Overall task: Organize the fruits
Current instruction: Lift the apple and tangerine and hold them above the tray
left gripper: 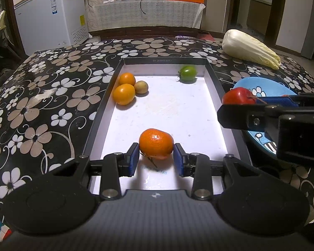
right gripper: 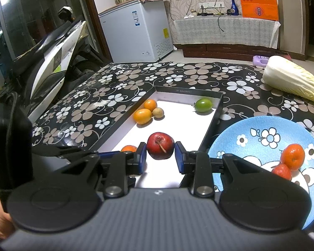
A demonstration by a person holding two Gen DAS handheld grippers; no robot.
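Left gripper [left gripper: 156, 158] pinched round orange mandarin [left gripper: 156, 143] over black-rimmed white tray [left gripper: 214, 77] | right gripper [right gripper: 160, 156] pinched dark-red stemmed fruit [right gripper: 160, 148] beside blue floral plate [right gripper: 236, 129]

Left gripper [left gripper: 156, 156]: levelled forward, blue pads [left gripper: 133, 159] pressed to both flanks of a mandarin [left gripper: 156, 143]. Right gripper [right gripper: 160, 156]: likewise levelled, just beside the left, blue pads [right gripper: 141, 155] clamped against a red fruit [right gripper: 160, 148].

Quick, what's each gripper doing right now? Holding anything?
Left gripper: shut on the orange mandarin.
Right gripper: shut on the red fruit.
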